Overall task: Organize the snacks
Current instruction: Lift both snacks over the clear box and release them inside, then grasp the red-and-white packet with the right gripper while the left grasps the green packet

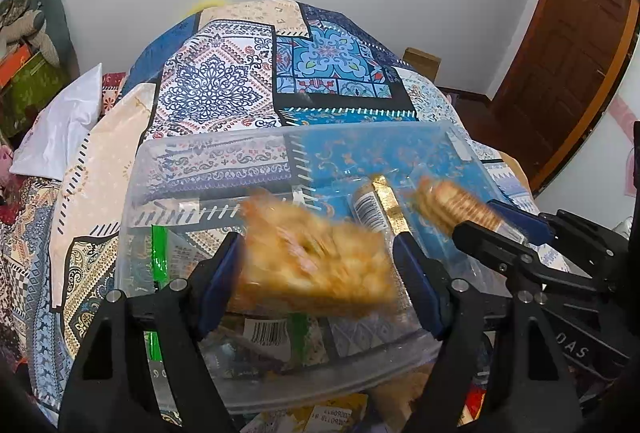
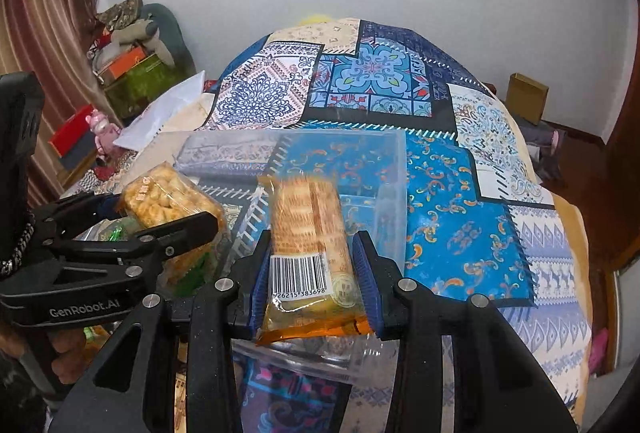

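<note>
A clear plastic bin (image 1: 168,169) sits on a patterned bedspread; it also shows in the right wrist view (image 2: 394,201). My left gripper (image 1: 320,265) is shut on a clear bag of orange puffed snacks (image 1: 316,261), blurred, held over the bin. It also shows in the right wrist view (image 2: 168,203). My right gripper (image 2: 312,273) is shut on a sleeve of round crackers (image 2: 308,229) with a barcode label, held over the bin's right part. In the left wrist view that sleeve (image 1: 452,205) sits at the right. A green-edged packet (image 1: 160,257) lies inside the bin.
The bedspread (image 2: 460,233) covers a bed. A white pillow (image 1: 64,129) lies at the left. Boxes and a stuffed toy (image 2: 132,61) are stacked by the wall. More snack packets (image 1: 320,413) lie in front of the bin. A wooden door (image 1: 568,65) stands at the right.
</note>
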### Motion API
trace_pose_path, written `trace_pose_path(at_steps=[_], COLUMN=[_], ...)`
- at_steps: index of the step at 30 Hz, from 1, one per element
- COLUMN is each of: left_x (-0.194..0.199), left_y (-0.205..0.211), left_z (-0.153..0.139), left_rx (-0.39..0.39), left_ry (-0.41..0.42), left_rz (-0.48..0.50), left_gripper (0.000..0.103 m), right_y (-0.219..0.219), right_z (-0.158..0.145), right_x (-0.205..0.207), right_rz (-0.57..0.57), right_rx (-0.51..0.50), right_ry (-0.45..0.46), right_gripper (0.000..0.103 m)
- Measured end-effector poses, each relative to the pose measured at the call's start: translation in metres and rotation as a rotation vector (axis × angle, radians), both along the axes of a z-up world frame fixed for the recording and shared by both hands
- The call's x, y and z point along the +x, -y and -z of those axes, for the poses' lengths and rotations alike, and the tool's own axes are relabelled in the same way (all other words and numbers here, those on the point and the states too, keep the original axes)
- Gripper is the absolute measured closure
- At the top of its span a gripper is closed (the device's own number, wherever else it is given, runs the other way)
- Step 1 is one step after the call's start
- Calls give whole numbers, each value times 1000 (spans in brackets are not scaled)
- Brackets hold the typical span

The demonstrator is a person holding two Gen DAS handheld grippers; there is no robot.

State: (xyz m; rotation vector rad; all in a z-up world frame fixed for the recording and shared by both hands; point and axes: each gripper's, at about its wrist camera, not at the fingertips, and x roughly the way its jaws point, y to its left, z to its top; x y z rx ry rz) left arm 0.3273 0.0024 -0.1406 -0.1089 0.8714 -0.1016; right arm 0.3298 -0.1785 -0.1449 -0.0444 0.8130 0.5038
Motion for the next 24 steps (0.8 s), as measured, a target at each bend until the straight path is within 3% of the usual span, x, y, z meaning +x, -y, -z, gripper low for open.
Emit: trace_pose_path(at_steps=[6,11,18,24], left_x=[-7,-31,-94,-153], left_y=[-1,-7,-22,-42], left_z=[-17,-48,-85,-80], left_rx=[-1,-2,60,77], left_ry=[22,65,140,109], left_rz=[7,6,-14,-43], left_gripper=[22,22,11,11], right_y=[3,10,29,39], right_z=[-4,-21,-50,-55], right_x=[-2,-21,-70,-114], right_rz=[-2,-14,-35,-48], right_rx=[17,18,20,8], right_ry=[-21,7,62,76], right_gripper=[60,59,55,50])
